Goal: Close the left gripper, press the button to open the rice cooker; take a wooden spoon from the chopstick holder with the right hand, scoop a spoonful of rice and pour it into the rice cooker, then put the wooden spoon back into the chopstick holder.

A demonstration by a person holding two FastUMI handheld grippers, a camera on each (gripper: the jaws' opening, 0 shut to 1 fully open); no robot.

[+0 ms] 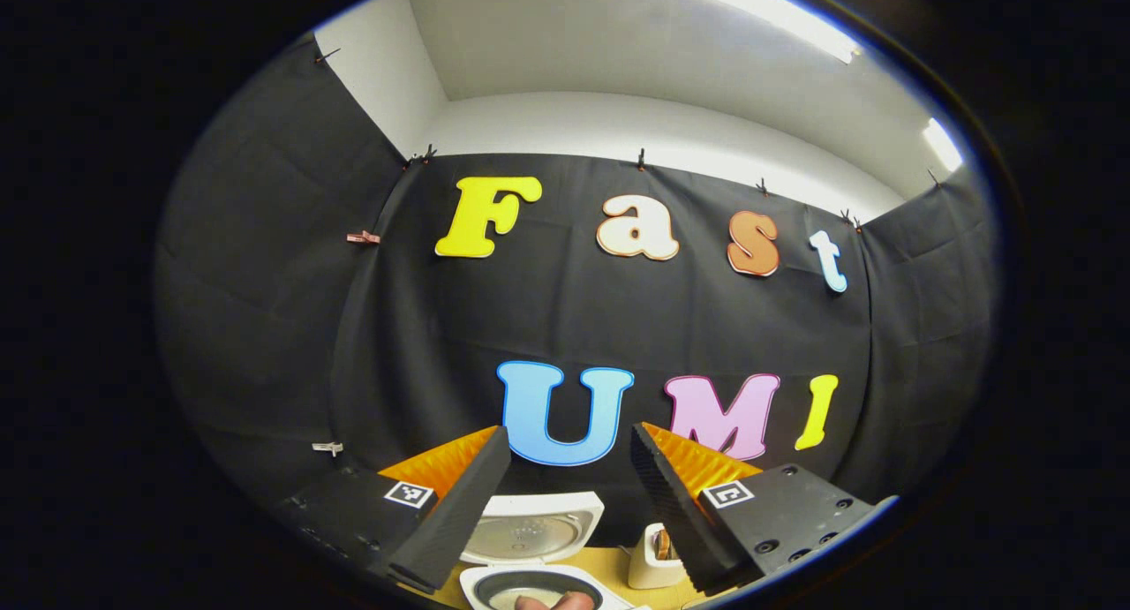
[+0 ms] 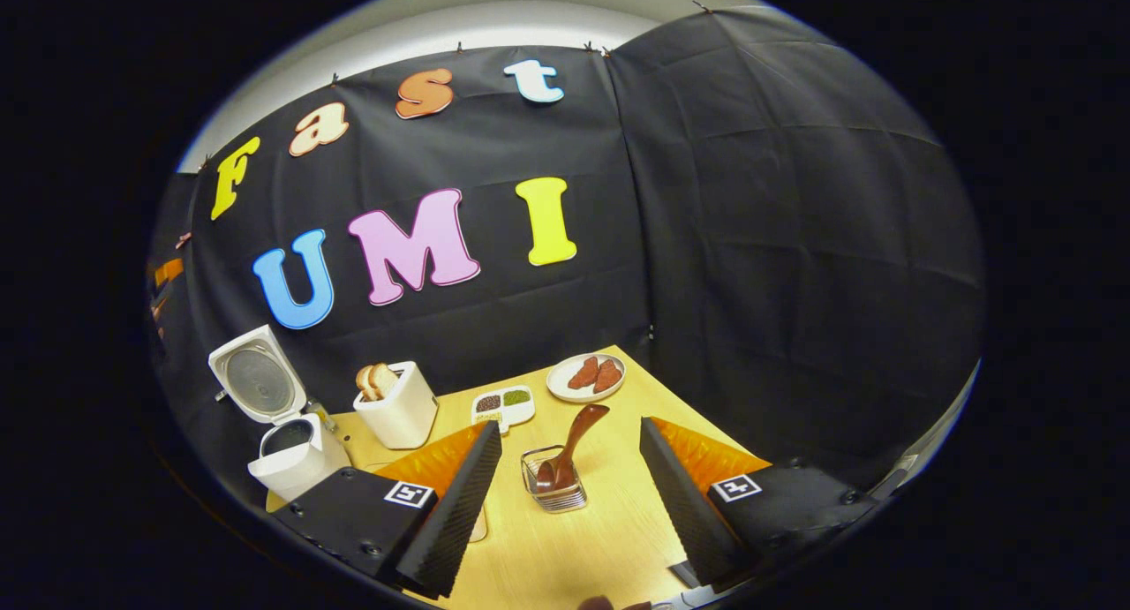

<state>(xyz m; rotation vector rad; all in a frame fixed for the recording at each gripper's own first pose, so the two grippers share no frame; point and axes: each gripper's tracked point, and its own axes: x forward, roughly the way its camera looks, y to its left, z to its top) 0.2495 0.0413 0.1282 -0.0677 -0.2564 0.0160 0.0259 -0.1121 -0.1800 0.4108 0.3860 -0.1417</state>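
Observation:
The white rice cooker (image 2: 287, 451) stands at the table's left with its lid (image 2: 256, 376) swung up. In the left gripper view the same rice cooker (image 1: 530, 539) lies low and close, its pot rim just under my left gripper (image 1: 569, 432), which is open and raised toward the wall. A dark wooden spoon (image 2: 574, 442) leans in a clear holder (image 2: 554, 488) at mid-table. My right gripper (image 2: 571, 426) is open above the near table; the spoon and holder lie beyond, framed by its fingers, untouched.
A white toaster (image 2: 397, 407) with bread slices stands right of the cooker and also appears as the toaster (image 1: 653, 557). A small divided dish of grains (image 2: 503, 404) and a plate of red slices (image 2: 587, 376) sit near the back. The wooden table (image 2: 618, 522) ends at the black cloth walls.

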